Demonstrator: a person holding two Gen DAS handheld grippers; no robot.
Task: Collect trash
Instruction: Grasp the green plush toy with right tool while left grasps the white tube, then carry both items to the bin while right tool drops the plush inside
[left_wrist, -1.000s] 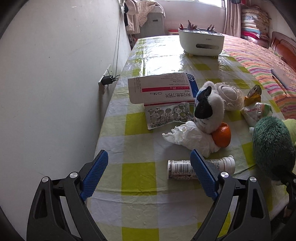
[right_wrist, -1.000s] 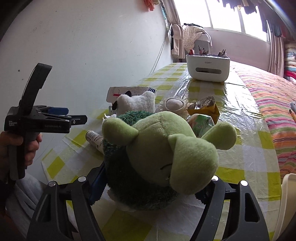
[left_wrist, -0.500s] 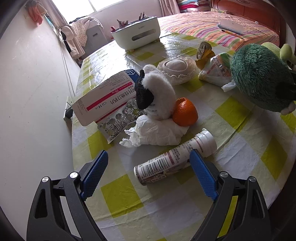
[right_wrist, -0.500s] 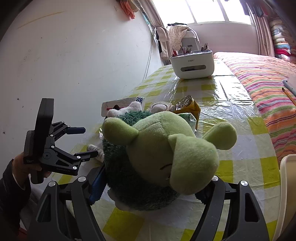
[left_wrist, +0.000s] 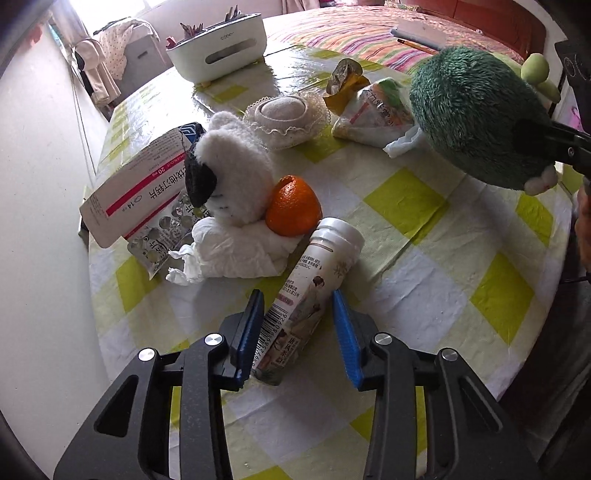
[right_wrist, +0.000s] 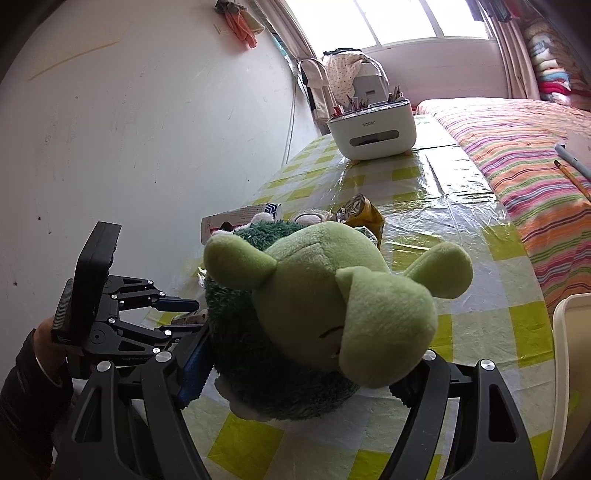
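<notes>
A white tablet tube (left_wrist: 314, 273) with a barcode lies on the yellow-checked tablecloth (left_wrist: 436, 258). My left gripper (left_wrist: 297, 332) straddles its lower end, and the jaws are closing. The left pad is at the tube's side; a thin gap remains at the right pad. In the right wrist view my left gripper (right_wrist: 177, 317) points down at the tube (right_wrist: 190, 316). My right gripper (right_wrist: 301, 380) is shut on a green plush toy (right_wrist: 332, 295), held above the table. Crumpled tissue (left_wrist: 236, 251), orange peel (left_wrist: 293, 206), a medicine box (left_wrist: 144, 188) and a blister pack (left_wrist: 166, 236) lie just beyond the tube.
A white-and-black plush (left_wrist: 229, 177) rests on the tissue. Behind it are a lace-edged cushion (left_wrist: 286, 118) and two snack wrappers (left_wrist: 345, 79) (left_wrist: 373, 114). A white organiser box (left_wrist: 218, 51) stands at the far end. The wall runs along the left, a striped bed (right_wrist: 524, 155) on the right.
My left gripper has dropped toward the tube, rolled to line up with it, and its jaws have narrowed from wide open to nearly the tube's width. The right gripper still holds the green plush.
</notes>
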